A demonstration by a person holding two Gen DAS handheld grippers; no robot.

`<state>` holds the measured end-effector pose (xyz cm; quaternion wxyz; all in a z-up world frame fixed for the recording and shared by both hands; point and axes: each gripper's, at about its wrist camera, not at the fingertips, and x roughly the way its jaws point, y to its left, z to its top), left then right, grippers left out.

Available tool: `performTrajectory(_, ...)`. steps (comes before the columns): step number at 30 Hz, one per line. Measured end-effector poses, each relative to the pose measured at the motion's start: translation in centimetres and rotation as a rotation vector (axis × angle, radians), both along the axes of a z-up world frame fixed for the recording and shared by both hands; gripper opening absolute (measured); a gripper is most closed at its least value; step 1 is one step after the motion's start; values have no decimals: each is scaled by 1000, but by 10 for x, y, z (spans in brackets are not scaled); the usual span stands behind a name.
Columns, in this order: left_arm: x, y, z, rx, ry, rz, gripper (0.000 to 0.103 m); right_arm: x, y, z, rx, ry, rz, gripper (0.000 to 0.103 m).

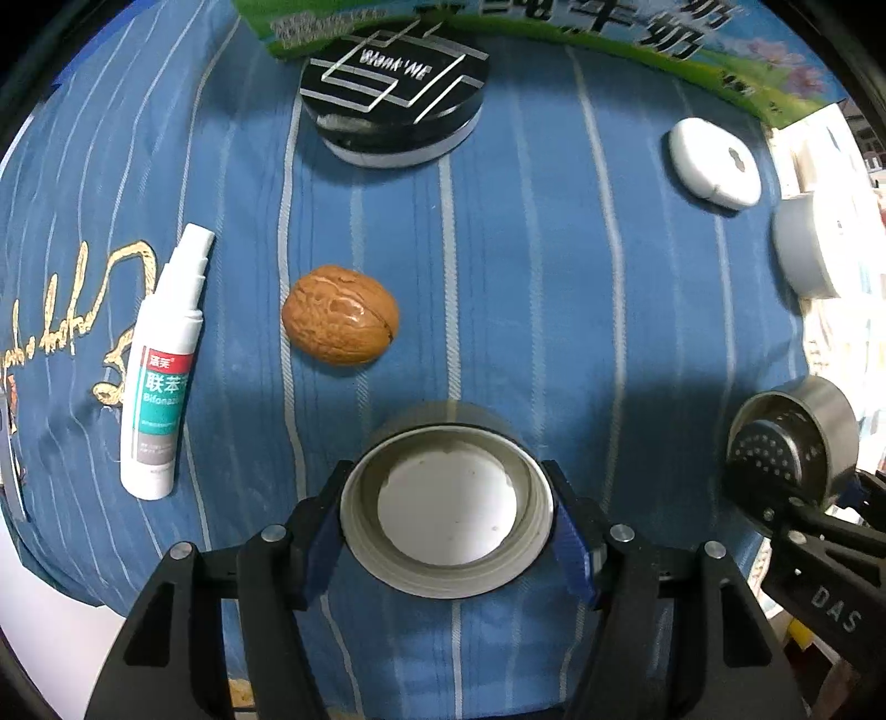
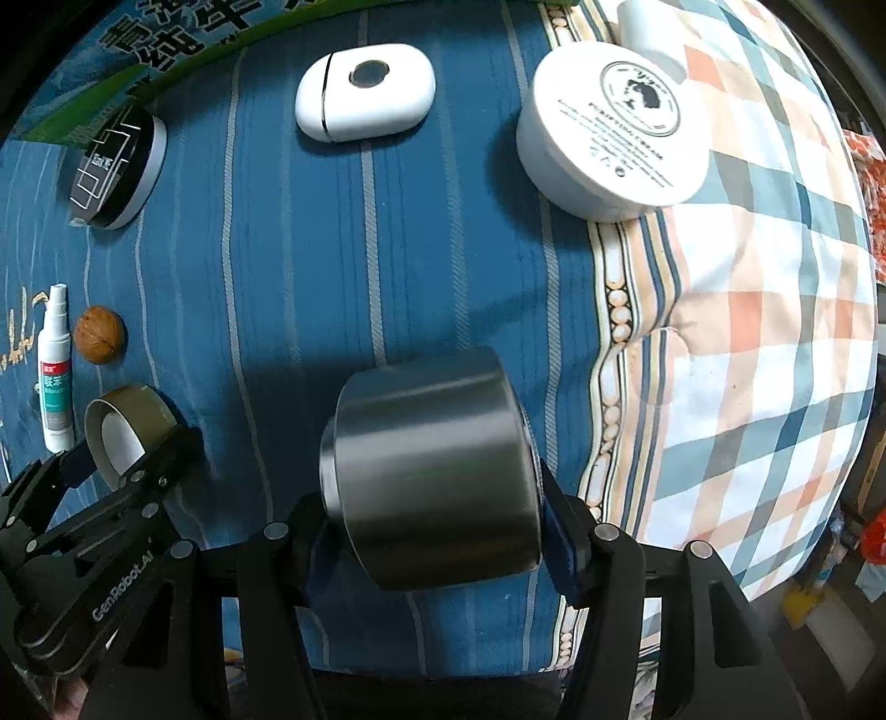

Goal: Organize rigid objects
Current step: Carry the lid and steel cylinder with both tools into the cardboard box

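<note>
Both claws loaded, placing step in hand.

Left claw (image 1: pixel 448 531) grips the open cap (image 1: pixel 447 512); right claw (image 2: pixel 437 520) clamps the steel cup (image 2: pixel 432 476) above the blue bedspread (image 2: pixel 310 266). Beyond lie walnut (image 1: pixel 340 314) and compact (image 1: pixel 394 102); next, probably set each down tidily.

We see a blue striped cloth (image 1: pixel 554 288), a checked quilt (image 2: pixel 764 310), and a green printed carton (image 1: pixel 692 39) behind.

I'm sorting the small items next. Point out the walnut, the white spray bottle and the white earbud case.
walnut (image 1: pixel 340 314): left wrist view, middle of its shell.
white spray bottle (image 1: pixel 160 387): left wrist view, on its label.
white earbud case (image 2: pixel 365 99): right wrist view, on the lid, below its dark round mark.
</note>
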<state>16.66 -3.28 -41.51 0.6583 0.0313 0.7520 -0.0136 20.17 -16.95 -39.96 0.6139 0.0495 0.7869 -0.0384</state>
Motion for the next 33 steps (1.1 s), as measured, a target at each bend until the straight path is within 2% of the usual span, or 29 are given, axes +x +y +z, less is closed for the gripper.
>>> performTrajectory(5,-2,-1,24,-27,-36,-4,62,1,-1,17,24,-22,-4,62)
performTrajectory(14,30,-22,101,-83,-144,-12,62,-3,-8,69,89,-101,-16,62)
performTrajectory(18,39,-16,133,-140,-181,2,62,1,-17,99,142,-144,-30,62)
performTrajectory(22,58,-23,165,-191,-225,26,62,19,-28,132,186,-201,-35,62)
performTrajectory(24,73,-33,169,-208,-248,38,62,31,-32,147,201,-228,-34,62)
performTrajectory(29,116,-38,194,-218,-314,47,63,71,-40,185,229,-306,-7,62)
performTrajectory(33,155,-41,215,-231,-353,44,63,111,-47,202,216,-346,-17,62)
